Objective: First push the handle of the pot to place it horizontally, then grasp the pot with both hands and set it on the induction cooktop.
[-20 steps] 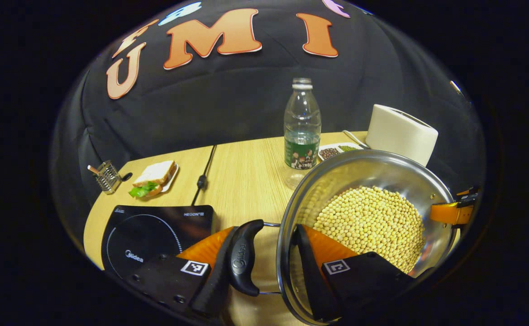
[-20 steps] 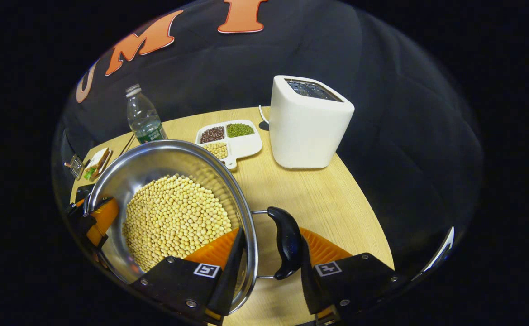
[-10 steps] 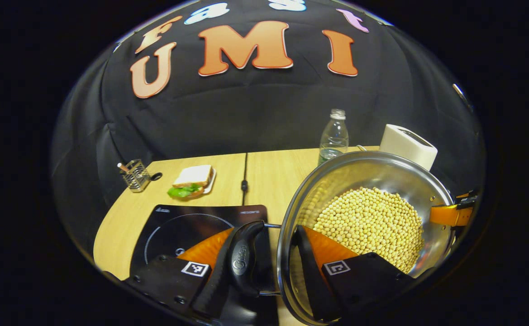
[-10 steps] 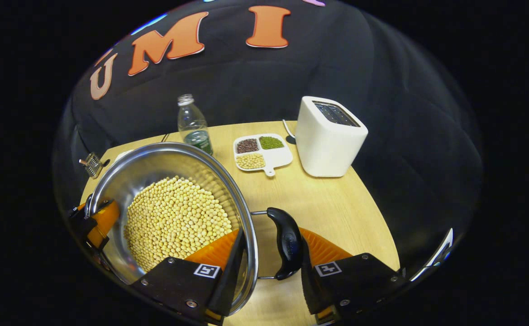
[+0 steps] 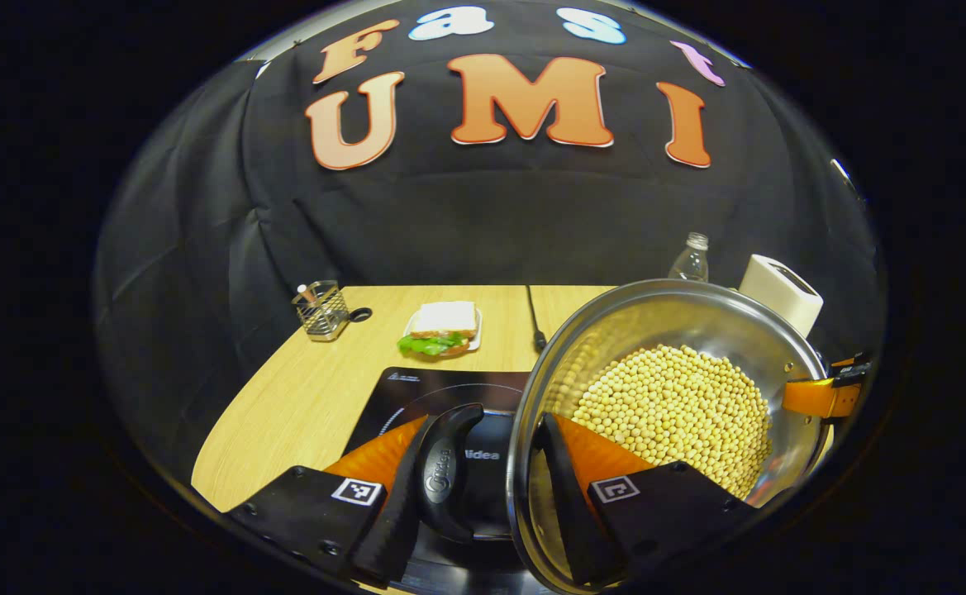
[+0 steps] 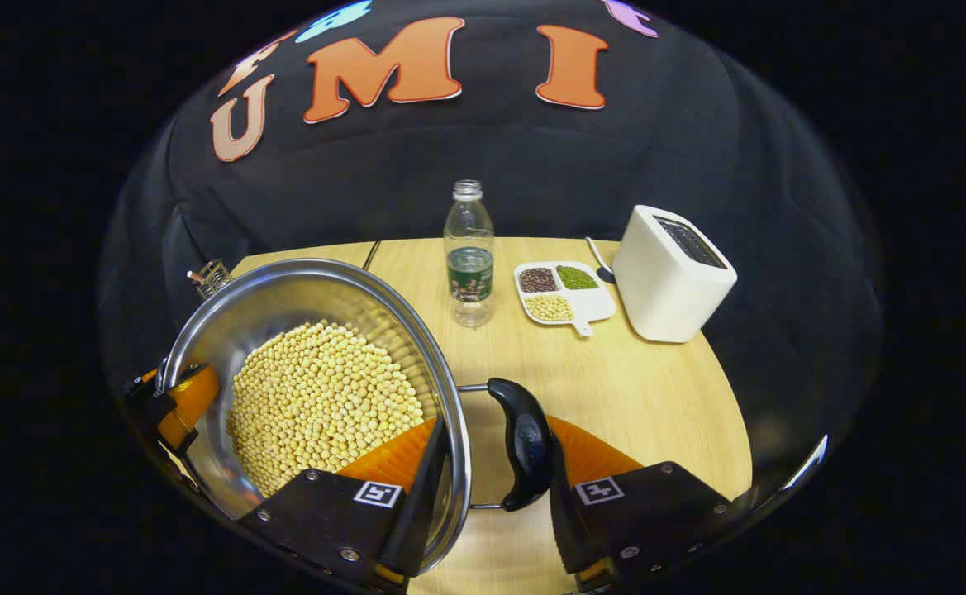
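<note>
Steel pot (image 5: 681, 314) of beans, both grippers (image 5: 483, 496) (image 6: 491, 487) clamping handles, above cooktop (image 5: 416, 388)

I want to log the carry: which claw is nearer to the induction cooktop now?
Left. The left claw grips the pot directly above the induction cooktop; the right claw holds the opposite rim.

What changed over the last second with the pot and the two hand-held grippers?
The stainless steel pot of yellow soybeans was carried sideways toward the black induction cooktop, which now lies beneath the pot's left handle. In the right gripper view, the plastic bottle and white toaster slid rightward. Unchanged: the left hand-held gripper and right hand-held gripper each keep one finger inside the rim and one outside the black handle.
</note>
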